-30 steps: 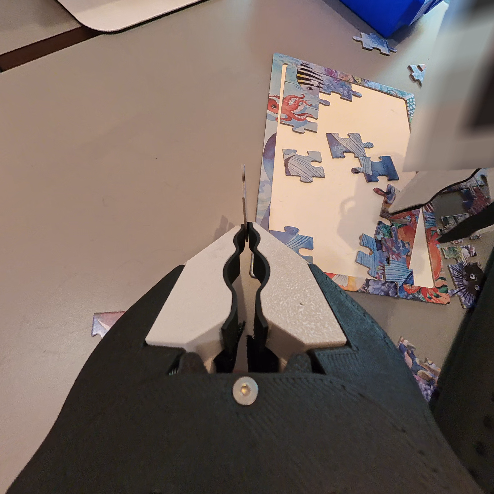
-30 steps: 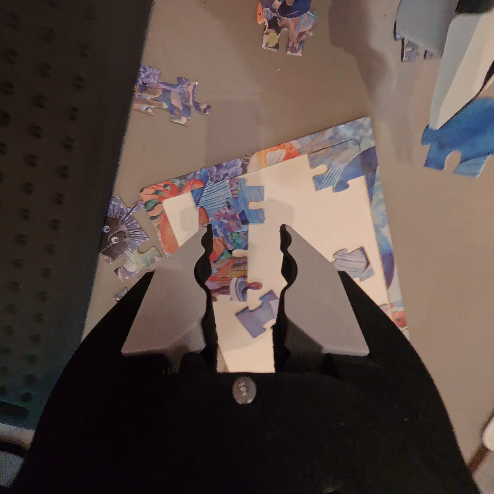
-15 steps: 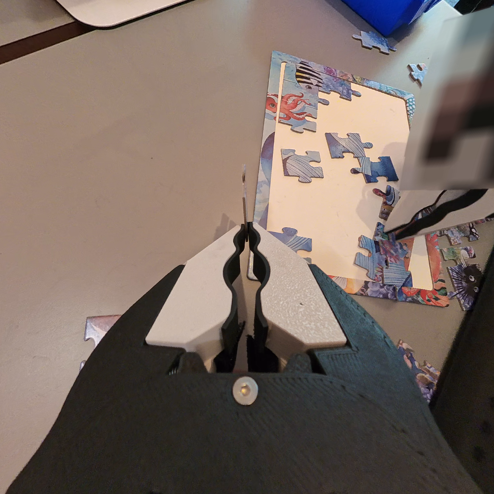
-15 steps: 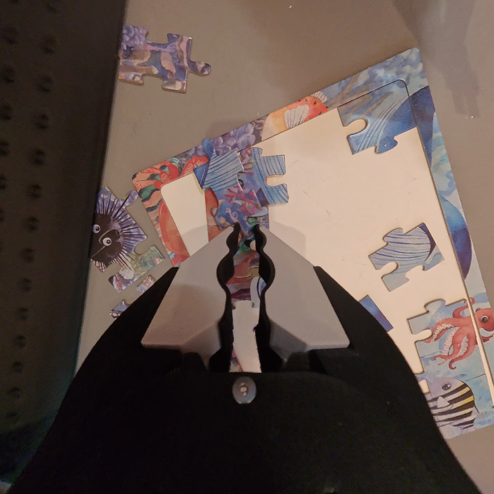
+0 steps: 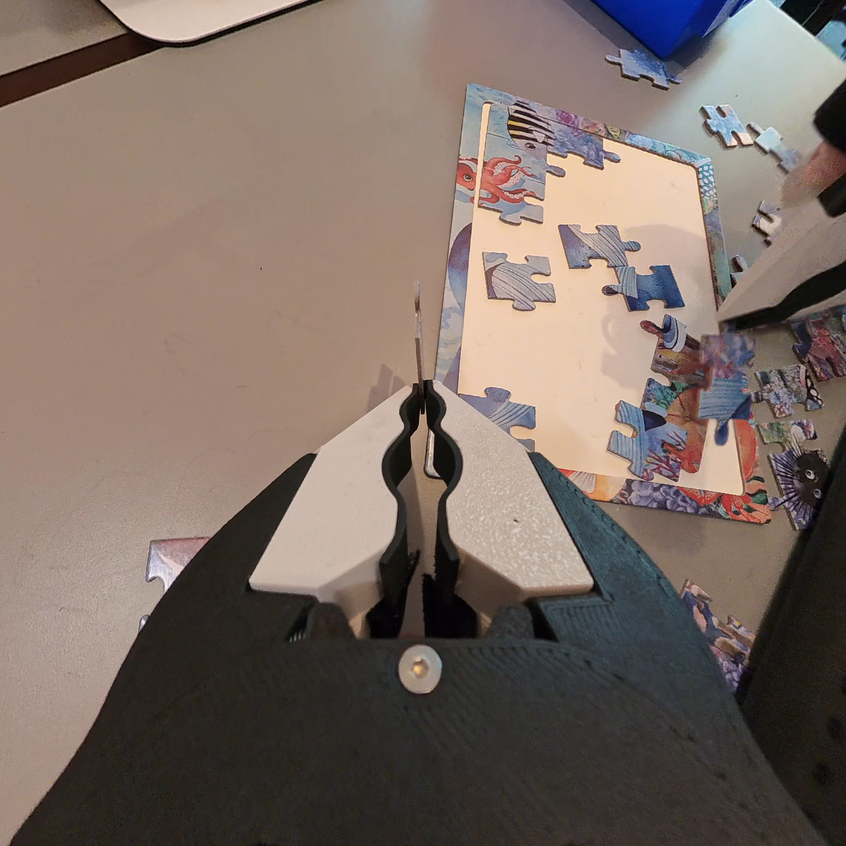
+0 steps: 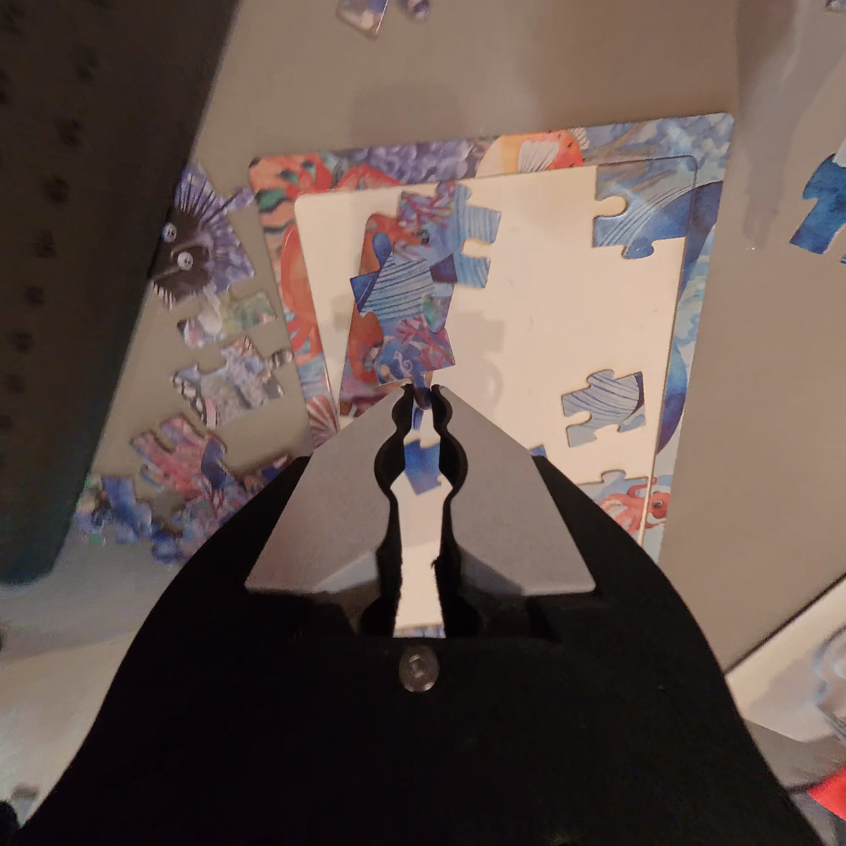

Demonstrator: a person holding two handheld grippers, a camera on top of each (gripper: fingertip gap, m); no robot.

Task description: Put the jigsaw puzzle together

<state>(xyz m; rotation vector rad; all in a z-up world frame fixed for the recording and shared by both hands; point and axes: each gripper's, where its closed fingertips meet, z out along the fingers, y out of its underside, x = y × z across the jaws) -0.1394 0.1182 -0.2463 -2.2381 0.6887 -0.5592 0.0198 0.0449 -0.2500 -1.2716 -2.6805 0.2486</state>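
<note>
the puzzle tray (image 5: 590,348) lies flat on the grey table (image 5: 229,229), a cream board inside a printed sea-life border, with most of its field bare. an octopus piece (image 5: 508,183) and a striped-fish piece (image 5: 526,121) sit joined in one far corner of the tray. three pale blue striped pieces (image 5: 517,281) lie loose on the cream area, apart from each other or just touching. a small joined cluster of orange and blue pieces (image 6: 380,293) sits near the opposite end of the tray.

the right gripper (image 6: 422,388) is clenched on a blue and red coral piece (image 6: 414,320), pinching it by one edge tab so that it hangs above the cluster, clear of the board. in the left wrist view this lifted piece (image 5: 725,380) looks blurred under the right gripper's tips.

the left gripper (image 5: 422,387) is clamped on a thin piece seen edge-on (image 5: 417,334), held upright over the table just beside the tray's border. in the right wrist view a blue piece (image 6: 824,215) shows at the picture's right edge.

loose pieces (image 6: 229,380) lie scattered on the table along the tray's side, among them a dark sea-urchin piece (image 6: 197,247). more small pieces (image 5: 641,68) lie beyond the tray's far end near a blue box (image 5: 664,20). a dark perforated panel (image 6: 91,229) stands beside the scattered pieces, and a white board (image 5: 197,18) rests at the table's far edge.
</note>
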